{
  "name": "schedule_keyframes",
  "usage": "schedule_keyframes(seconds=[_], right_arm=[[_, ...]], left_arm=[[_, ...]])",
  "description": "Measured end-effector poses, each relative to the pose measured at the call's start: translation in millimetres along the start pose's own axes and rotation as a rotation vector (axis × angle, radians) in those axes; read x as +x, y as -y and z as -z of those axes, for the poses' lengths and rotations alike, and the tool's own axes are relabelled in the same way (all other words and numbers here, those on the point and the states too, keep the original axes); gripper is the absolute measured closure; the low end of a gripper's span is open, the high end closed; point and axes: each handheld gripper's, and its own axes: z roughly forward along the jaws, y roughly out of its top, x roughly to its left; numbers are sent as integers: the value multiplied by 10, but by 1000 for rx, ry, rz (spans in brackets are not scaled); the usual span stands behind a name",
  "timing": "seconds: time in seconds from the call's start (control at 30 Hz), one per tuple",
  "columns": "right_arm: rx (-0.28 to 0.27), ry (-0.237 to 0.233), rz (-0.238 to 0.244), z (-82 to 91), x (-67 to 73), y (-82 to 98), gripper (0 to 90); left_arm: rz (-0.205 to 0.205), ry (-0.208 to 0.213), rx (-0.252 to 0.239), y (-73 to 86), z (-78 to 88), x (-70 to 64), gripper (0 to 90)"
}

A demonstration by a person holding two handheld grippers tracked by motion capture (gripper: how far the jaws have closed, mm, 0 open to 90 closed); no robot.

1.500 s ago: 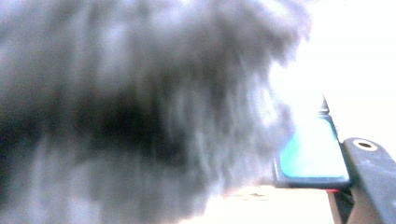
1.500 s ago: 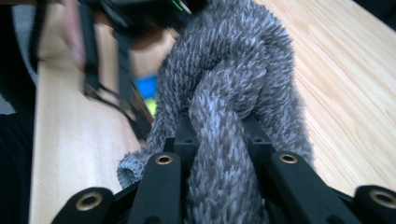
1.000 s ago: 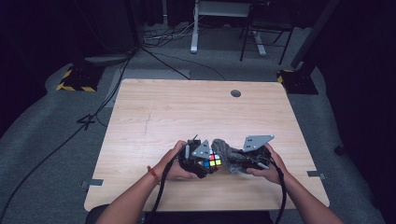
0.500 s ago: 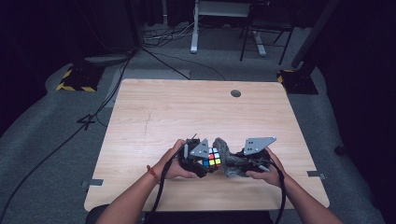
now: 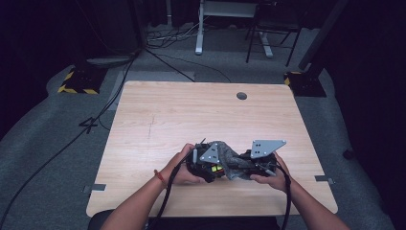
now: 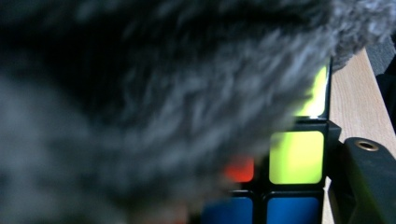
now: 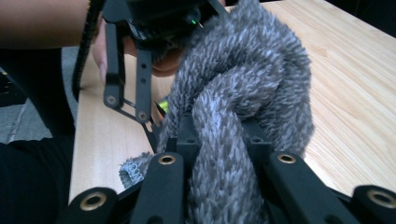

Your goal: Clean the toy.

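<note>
A colour puzzle cube (image 5: 215,168) sits between the jaws of my left gripper (image 5: 207,166), which is shut on it just above the table near the front edge. In the left gripper view the cube (image 6: 296,156) shows yellow, blue and orange stickers beside one of the black fingers (image 6: 369,186). A fuzzy grey cloth (image 5: 231,159) is draped over the cube and hides most of it. My right gripper (image 5: 245,166) is shut on that cloth (image 7: 243,93), bunched between its jaws (image 7: 219,135) and pressed against the left gripper's linkage (image 7: 126,88).
The wooden table (image 5: 191,115) has a round cable hole (image 5: 242,96) at the back. Cables (image 5: 167,201) trail from both grippers toward the person. Desk legs and floor cables lie beyond the far edge.
The cloth has come up and over the cube, so the coloured top face seen earlier is now mostly covered. Both hands stay at the same spot on the table.
</note>
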Motion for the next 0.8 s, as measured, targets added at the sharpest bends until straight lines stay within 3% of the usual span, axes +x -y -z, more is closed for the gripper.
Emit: schedule_keyframes(seconds=[0.23, 0.4, 0.63, 0.8], right_arm=[[85, 42, -61, 24, -166, 217, 749], [93, 15, -84, -21, -200, 252, 748], [48, -6, -55, -8, -107, 183, 748], [-8, -38, -41, 35, -39, 89, 748]], left_arm=[[11, -24, -50, -10, 132, 13, 336], [14, -27, -63, -6, 159, 18, 335], [1, -23, -47, -2, 127, 16, 335], [-36, -20, 20, -18, -19, -48, 335]])
